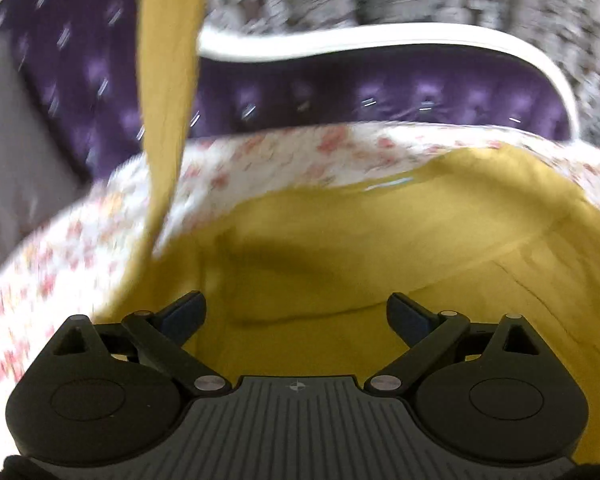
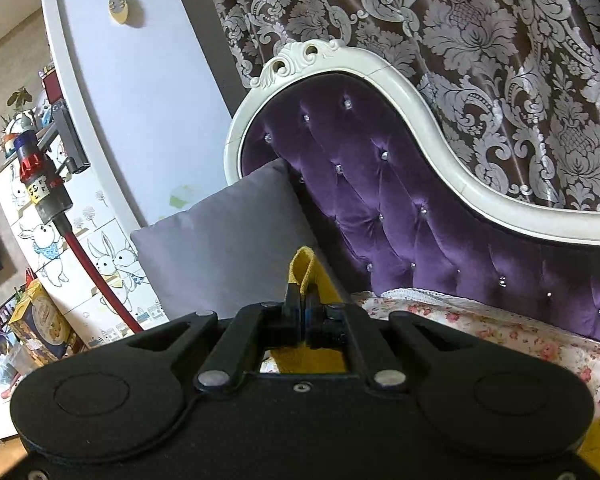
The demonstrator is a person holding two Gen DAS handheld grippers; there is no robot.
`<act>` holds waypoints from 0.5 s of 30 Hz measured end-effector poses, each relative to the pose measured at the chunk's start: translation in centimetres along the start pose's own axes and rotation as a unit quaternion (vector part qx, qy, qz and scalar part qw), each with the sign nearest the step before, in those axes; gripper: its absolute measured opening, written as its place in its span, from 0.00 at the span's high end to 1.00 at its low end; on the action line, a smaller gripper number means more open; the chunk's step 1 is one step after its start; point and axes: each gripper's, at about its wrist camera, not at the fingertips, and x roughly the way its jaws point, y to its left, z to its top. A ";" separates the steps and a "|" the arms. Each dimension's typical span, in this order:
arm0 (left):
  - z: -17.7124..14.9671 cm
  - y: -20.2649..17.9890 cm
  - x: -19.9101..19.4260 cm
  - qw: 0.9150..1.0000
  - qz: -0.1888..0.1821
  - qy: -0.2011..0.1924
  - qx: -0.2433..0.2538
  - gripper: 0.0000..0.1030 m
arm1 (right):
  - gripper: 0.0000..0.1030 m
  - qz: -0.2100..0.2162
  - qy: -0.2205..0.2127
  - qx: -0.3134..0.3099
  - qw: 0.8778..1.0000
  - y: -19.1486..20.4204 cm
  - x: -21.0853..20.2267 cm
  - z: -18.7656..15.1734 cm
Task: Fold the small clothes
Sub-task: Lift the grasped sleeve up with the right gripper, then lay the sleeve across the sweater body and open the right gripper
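Observation:
A yellow garment (image 1: 360,240) lies spread on the floral sheet (image 1: 100,240) of a sofa, filling the lower part of the blurred left wrist view. One strip of it (image 1: 172,80) rises up out of the top of the frame. My left gripper (image 1: 296,312) is open and empty, hovering just over the yellow cloth. My right gripper (image 2: 302,304) is shut on a folded edge of the yellow garment (image 2: 302,266) and holds it lifted above the sofa seat.
The purple tufted sofa back (image 2: 380,184) with a white carved frame (image 2: 420,120) stands behind. A grey cushion (image 2: 228,240) leans at its left end. Patterned curtains (image 2: 460,40) hang behind. A vacuum cleaner (image 2: 44,184) and cluttered shelves stand far left.

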 end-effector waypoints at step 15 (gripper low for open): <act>1.2 -1.8 5.0 0.995 -0.063 0.077 -0.013 0.03 | 0.94 -0.072 -0.035 0.058 0.995 -7.3 -6.7 -1.1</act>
